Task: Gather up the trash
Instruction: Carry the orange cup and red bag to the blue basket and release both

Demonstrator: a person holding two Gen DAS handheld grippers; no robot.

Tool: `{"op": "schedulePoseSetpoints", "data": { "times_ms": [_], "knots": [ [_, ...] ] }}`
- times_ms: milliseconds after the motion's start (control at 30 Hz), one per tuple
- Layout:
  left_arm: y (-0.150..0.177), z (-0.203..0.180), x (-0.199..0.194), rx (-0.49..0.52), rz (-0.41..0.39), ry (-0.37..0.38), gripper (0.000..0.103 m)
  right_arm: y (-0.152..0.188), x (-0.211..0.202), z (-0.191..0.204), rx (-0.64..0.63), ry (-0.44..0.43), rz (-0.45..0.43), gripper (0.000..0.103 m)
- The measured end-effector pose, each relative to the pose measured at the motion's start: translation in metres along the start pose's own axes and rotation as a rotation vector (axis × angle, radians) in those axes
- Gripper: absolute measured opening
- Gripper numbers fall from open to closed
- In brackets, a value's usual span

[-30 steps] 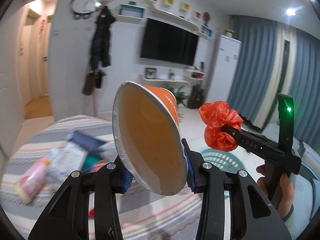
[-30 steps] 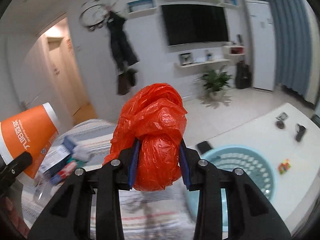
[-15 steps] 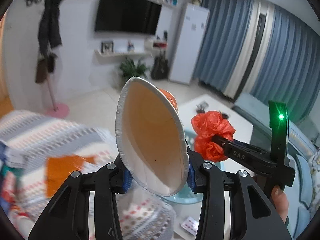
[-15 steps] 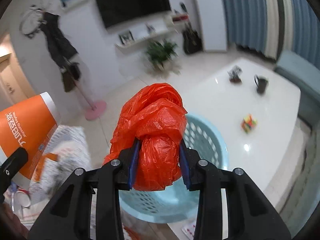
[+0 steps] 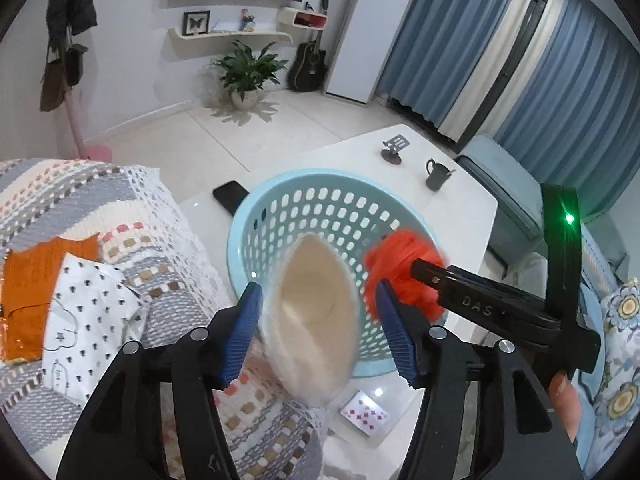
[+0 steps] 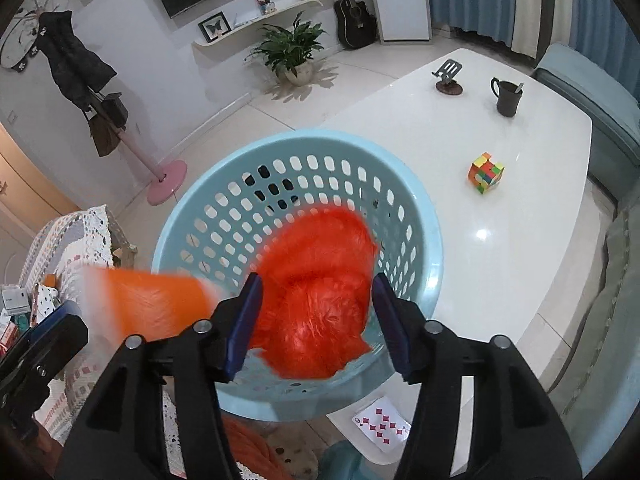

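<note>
1. A second ago both grippers were raised towards the far wall with the TV, each clamped on its piece of trash; now both have swung down over the pale blue perforated laundry basket [image 6: 416, 216], and their jaws are opening.
2. The left gripper [image 5: 318, 330] has its blue pads [image 5: 240, 332] spread clear of the orange paper cup [image 5: 316, 320]. The cup is motion-blurred between them, its pale open mouth facing the camera, and no longer looks pinched.
3. In the right wrist view the same cup shows as an orange smear at the basket's left rim.
4. The right gripper [image 6: 316, 320] is spread as well. The crumpled orange-red plastic bag [image 6: 320, 288] sits blurred between the pads [image 6: 390, 320], over the basket's inside, with a gap showing on the right side.
5. Whether either piece still brushes a pad I cannot tell through the blur.
6. The basket stands at the near corner of a white glossy table [image 6: 500, 240], hard against a sofa arm draped with a crocheted throw [image 5: 132, 216].
7. Farther along the table are a colourful puzzle cube [image 6: 485, 172], a dark mug [image 6: 508, 98] with something standing in it, and a small phone stand [image 6: 449, 76].
8. A playing card [image 6: 381, 427] with red diamonds lies at the table's near edge, just below the basket.
9. A black phone [image 5: 230, 198] lies behind the basket's left rim.
10. On the throw lie an orange packet [image 5: 36, 296] and a white dotted wrapper [image 5: 86, 320].
</note>
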State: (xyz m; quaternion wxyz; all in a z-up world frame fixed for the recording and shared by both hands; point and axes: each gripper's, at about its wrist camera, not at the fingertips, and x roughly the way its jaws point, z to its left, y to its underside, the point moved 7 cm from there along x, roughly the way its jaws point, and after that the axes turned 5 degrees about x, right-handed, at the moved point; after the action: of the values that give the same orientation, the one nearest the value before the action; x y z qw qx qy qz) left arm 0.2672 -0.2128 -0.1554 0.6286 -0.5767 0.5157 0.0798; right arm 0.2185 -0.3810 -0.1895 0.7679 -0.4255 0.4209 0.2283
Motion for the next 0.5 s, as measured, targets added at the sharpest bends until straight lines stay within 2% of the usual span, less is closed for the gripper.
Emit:
{"op": "schedulePoseSetpoints", "data": {
  "times_ms": [267,500],
  "knots": [
    [0.010,-0.010,-0.025,-0.008,-0.031,-0.005,0.060,-0.002,-0.018,0.010,-0.017,-0.005,-0.029,0.056],
    [0.014,-0.007,-0.047,-0.035,-0.067,-0.013,0.060,0.008,-0.036,0.034,-0.074,-0.029,-0.052,0.056]
  ]
}}
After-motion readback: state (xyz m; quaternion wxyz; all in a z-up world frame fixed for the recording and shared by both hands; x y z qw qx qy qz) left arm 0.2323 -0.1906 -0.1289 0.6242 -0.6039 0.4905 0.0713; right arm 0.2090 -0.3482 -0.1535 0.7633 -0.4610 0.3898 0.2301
